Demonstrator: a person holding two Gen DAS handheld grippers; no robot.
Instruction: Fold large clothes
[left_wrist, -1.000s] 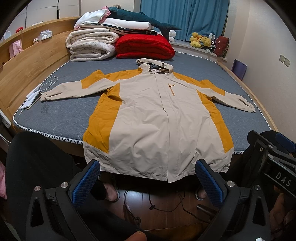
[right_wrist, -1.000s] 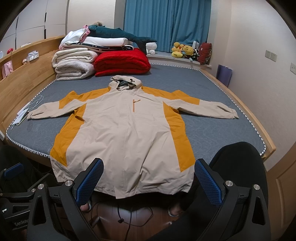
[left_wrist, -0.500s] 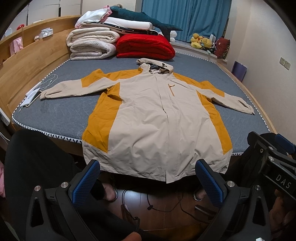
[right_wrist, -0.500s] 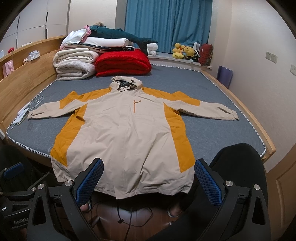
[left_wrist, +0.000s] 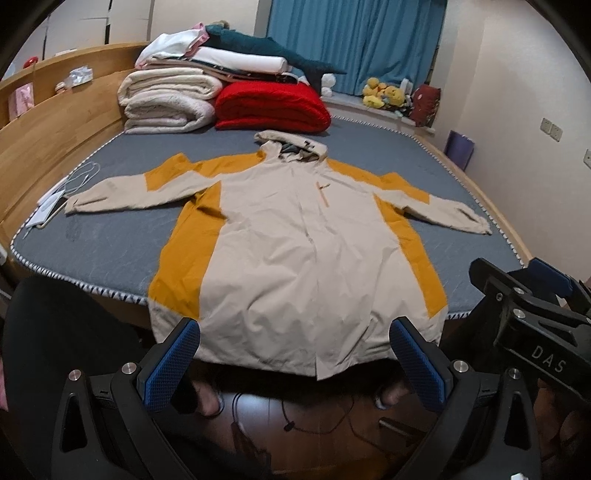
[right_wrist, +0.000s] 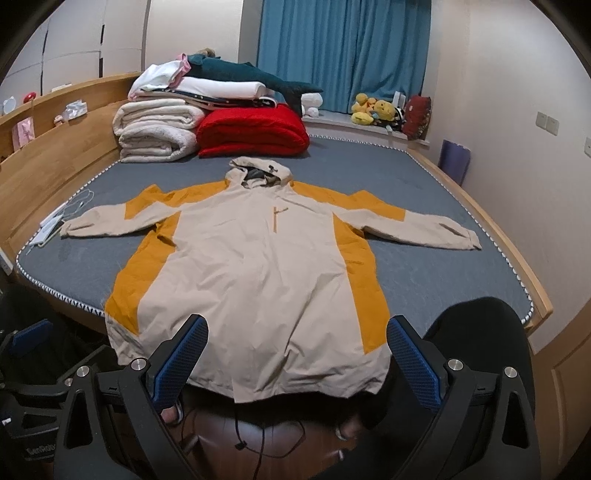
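Here, a beige-and-mustard hooded jacket (left_wrist: 306, 251) lies spread face-up on the bed (left_wrist: 110, 254), hem overhanging; left tool (left_wrist: 295, 354) and right tool (right_wrist: 297, 350) gape wide, empty.

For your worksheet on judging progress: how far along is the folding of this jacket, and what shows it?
Done: the jacket lies spread flat, front up, on the bed, both sleeves out, hem over the near edge. In hand: nothing; the left gripper and right gripper are open and apart from the fabric. Left: every fold, sleeves and body alike.
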